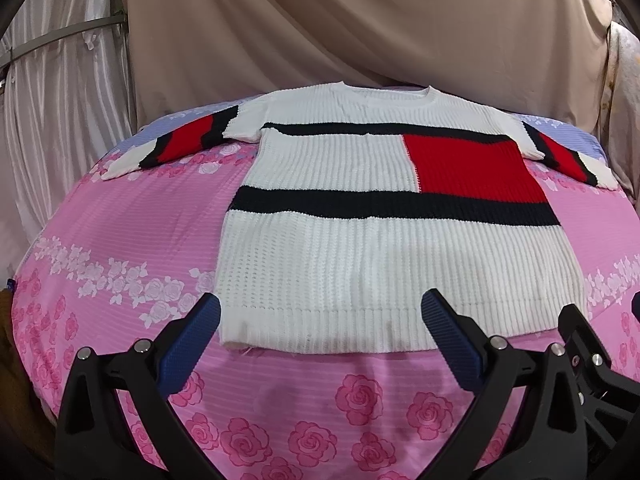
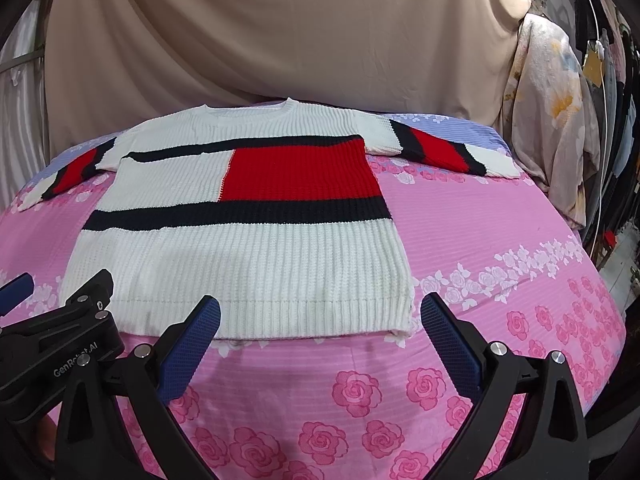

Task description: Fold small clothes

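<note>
A white knit sweater (image 1: 360, 264) with black stripes and a red block lies flat on the pink bed, both sleeves spread out to the sides; it also shows in the right wrist view (image 2: 240, 256). My left gripper (image 1: 320, 312) is open and empty, just in front of the hem near its left corner. My right gripper (image 2: 320, 312) is open and empty, just in front of the hem near its right corner. Part of the right gripper's body (image 1: 592, 352) shows in the left wrist view, and the left gripper's body (image 2: 72, 336) shows in the right wrist view.
The pink rose-print sheet (image 1: 120, 240) covers the bed, with a lilac band (image 2: 460, 128) at the far end. Beige curtains (image 1: 320, 20) hang behind. A draped floral cloth (image 2: 552, 120) and hanging clothes stand at the right edge.
</note>
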### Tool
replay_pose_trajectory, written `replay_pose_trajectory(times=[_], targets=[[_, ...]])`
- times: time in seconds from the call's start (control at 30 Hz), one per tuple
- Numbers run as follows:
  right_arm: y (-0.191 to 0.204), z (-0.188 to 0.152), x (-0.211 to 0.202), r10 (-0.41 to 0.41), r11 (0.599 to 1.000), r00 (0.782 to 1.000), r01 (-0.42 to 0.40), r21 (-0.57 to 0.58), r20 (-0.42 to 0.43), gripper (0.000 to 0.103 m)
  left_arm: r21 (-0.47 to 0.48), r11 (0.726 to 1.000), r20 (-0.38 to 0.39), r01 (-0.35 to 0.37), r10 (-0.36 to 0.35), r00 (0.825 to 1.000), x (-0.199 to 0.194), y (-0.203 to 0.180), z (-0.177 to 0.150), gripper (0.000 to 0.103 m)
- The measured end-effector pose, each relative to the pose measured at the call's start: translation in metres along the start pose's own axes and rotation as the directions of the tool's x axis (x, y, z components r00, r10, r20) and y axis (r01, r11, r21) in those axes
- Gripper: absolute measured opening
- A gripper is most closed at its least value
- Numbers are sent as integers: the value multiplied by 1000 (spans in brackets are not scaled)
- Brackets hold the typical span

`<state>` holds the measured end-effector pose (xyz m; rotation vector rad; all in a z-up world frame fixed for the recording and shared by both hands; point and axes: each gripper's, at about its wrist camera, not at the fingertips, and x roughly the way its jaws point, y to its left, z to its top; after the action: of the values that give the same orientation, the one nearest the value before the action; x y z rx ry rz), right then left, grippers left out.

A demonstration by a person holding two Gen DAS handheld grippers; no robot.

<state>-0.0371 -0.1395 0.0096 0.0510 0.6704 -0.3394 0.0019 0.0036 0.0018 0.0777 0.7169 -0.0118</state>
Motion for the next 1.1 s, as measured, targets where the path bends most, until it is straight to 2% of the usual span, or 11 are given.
replay_pose_trajectory(times=[1.1], targets=[[1,1,2,2,1000,1000,-2,13,-6,98,5,1000,9,-20,20,1000,-3,-1,3,98]])
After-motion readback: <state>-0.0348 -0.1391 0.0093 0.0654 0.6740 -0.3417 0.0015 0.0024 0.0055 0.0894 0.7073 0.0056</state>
